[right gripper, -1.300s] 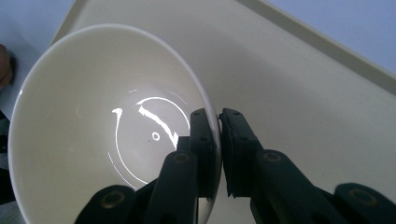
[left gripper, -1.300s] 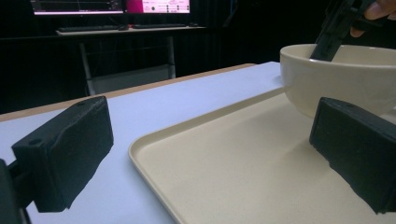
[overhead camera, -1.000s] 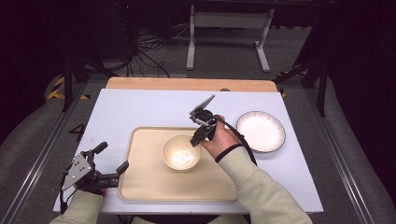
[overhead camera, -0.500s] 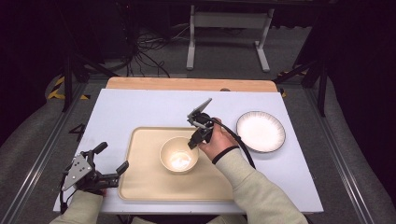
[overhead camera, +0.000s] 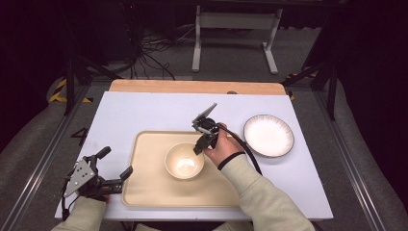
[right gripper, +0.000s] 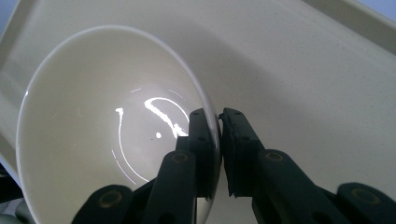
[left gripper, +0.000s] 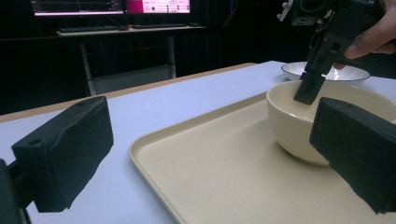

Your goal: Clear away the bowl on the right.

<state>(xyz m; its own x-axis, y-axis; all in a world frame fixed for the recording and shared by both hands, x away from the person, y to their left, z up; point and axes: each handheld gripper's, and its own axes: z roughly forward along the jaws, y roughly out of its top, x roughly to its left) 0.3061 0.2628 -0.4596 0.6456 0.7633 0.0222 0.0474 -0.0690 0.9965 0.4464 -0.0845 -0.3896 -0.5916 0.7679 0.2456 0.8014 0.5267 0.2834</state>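
A cream bowl sits on the beige tray in the middle of the table. My right gripper points down at the bowl's right rim and is shut on it, one jaw inside and one outside. In the right gripper view the rim of the bowl is pinched at my right gripper. My left gripper rests at the tray's left edge, open and holding nothing. The left gripper view looks between its wide-apart jaws at the bowl, the tray and the right gripper.
A white plate with a dark rim lies on the white tabletop right of the tray. A wooden strip runs along the table's far edge. Metal stands and cables fill the dark floor beyond.
My right gripper has shifted the bowl slightly left on the tray while keeping hold of its rim. The left gripper has stayed put.
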